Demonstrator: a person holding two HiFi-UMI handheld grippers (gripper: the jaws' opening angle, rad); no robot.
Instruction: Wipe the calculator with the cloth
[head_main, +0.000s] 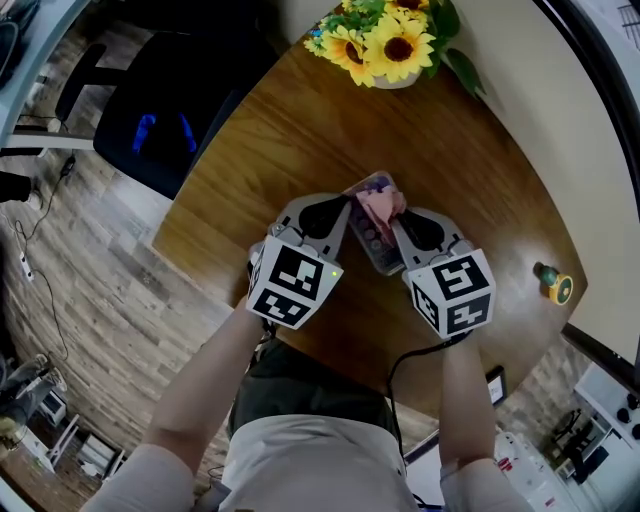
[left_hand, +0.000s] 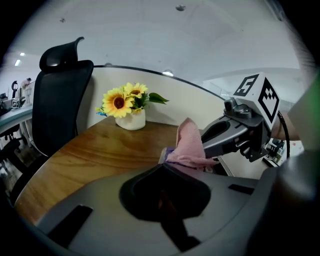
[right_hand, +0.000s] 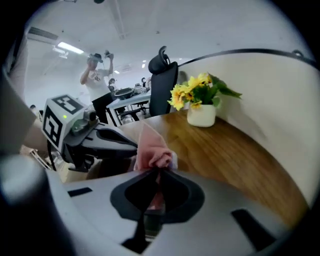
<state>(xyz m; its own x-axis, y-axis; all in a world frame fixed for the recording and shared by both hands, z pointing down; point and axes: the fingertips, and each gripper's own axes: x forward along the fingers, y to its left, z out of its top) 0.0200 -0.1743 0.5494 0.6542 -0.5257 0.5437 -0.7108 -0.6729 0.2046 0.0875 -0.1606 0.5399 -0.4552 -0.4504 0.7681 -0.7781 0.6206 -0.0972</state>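
Working near the middle of the round brown wooden desk (head_main: 290, 140), we have bare wood on every side. The white pot of yellow sunflowers (head_main: 385, 45) stands at the far edge and a small green and yellow object (head_main: 552, 284) sits by the right edge, both well apart from us. Our right gripper (head_main: 393, 215) is clamped on the bunched pink cloth (head_main: 378, 203), which rests on the far end of the grey calculator (head_main: 372, 248). Our left gripper (head_main: 346, 204) has its jaws together, tips at the calculator's left edge. A black office chair (head_main: 150, 120) stands beyond the desk's left edge on the grey plank floor (head_main: 110, 290).
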